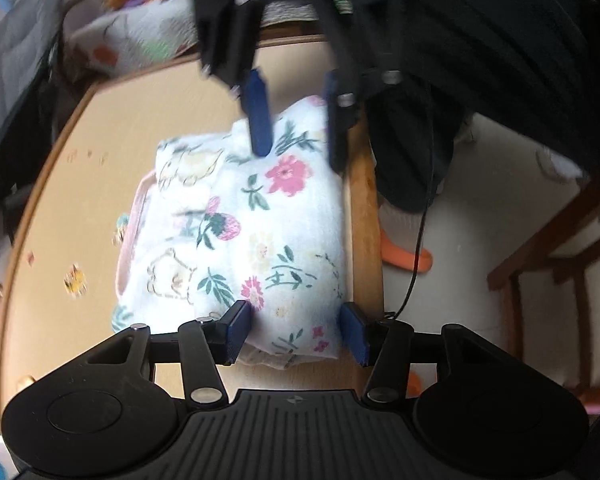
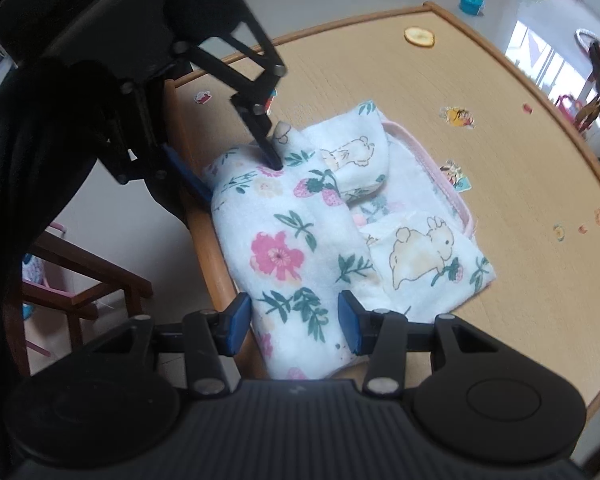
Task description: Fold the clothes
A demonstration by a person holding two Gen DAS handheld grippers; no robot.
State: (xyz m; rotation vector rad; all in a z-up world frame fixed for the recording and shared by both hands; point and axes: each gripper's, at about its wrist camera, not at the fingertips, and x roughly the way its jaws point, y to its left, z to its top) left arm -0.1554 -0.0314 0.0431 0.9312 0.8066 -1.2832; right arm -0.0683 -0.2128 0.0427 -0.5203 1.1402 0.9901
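A white floral cloth with pink flowers and rabbit prints (image 1: 256,224) lies folded in a thick bundle at the edge of a tan table (image 1: 100,168). My left gripper (image 1: 296,334) is open, its blue pads on either side of the bundle's near end. My right gripper (image 2: 296,326) is open too, astride the opposite end of the same cloth (image 2: 300,248). Each gripper shows in the other's view, the right one (image 1: 296,132) and the left one (image 2: 236,172), fingers down on the cloth. A pink-edged layer (image 2: 452,184) lies under the bundle.
The table has a raised wooden rim (image 1: 364,208) and small stickers (image 2: 458,117) on top. A wooden chair (image 1: 548,264) stands on the pale floor beside it. Toys (image 2: 470,0) lie on the floor beyond. A person in black (image 1: 500,60) stands at the table edge.
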